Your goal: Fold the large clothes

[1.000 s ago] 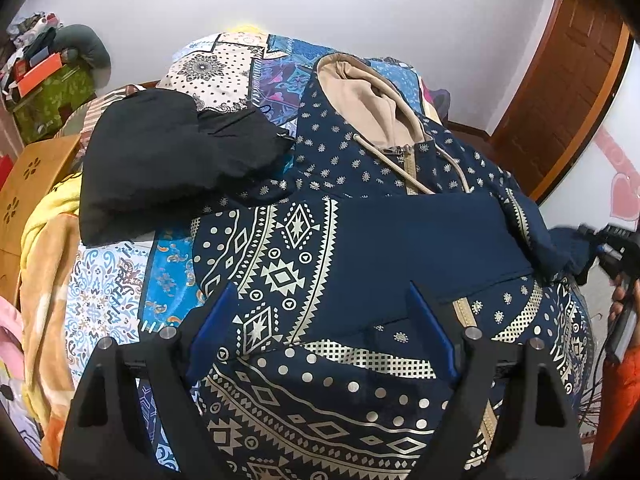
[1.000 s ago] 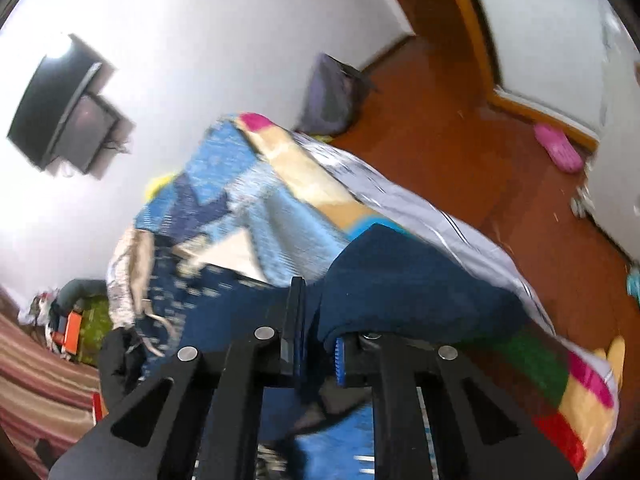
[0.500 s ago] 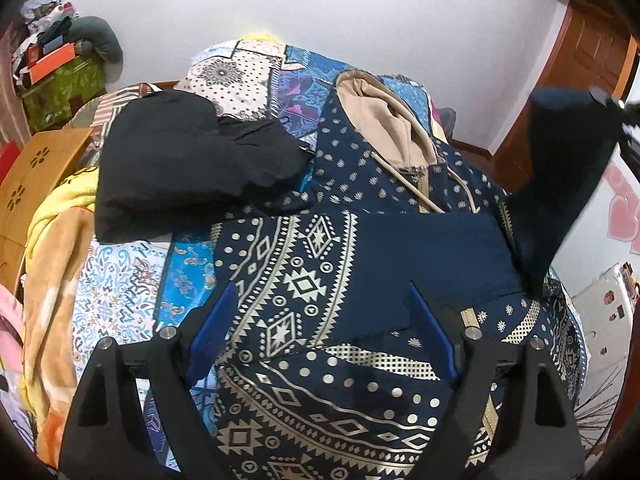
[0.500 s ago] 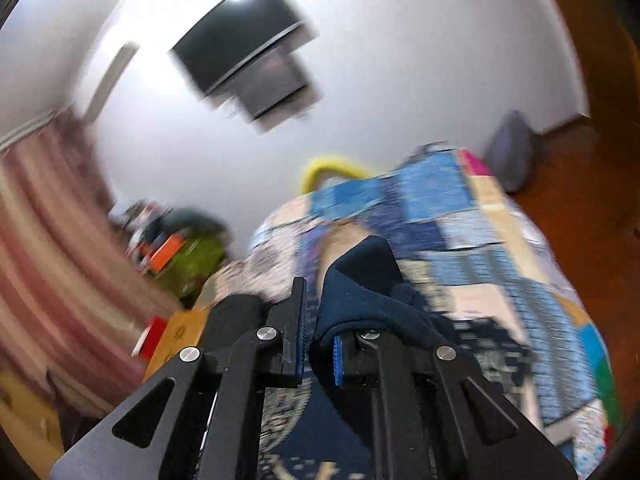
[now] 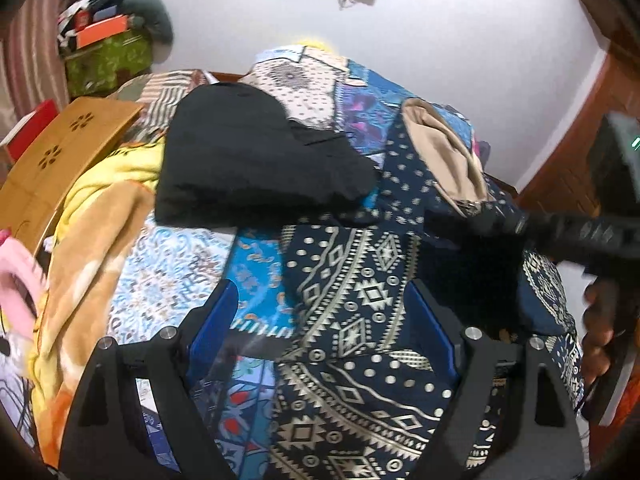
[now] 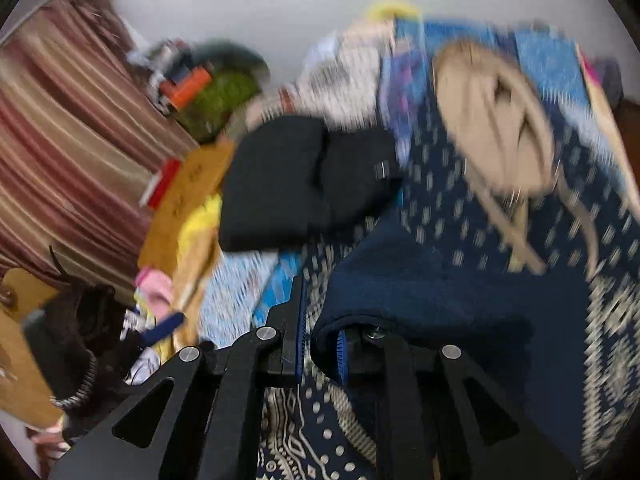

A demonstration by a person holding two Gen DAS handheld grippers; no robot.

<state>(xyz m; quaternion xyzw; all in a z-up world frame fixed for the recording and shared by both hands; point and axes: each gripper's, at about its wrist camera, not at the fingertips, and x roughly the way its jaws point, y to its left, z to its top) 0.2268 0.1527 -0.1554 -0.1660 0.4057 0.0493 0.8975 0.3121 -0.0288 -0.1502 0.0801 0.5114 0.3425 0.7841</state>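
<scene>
Left wrist: patterned navy hoodie (image 5: 360, 304) lies flat on patchwork bedspread (image 5: 168, 272), long axis running away from cam, tan-lined hood (image 5: 440, 156) at far end. Left gripper (image 5: 320, 320) spread wide, holding nothing.

Right wrist: blurry. Right gripper (image 6: 320, 344) clamped on navy sleeve (image 6: 420, 292), now swung across hoodie chest vs 0.5 s ago, when raised.
</scene>
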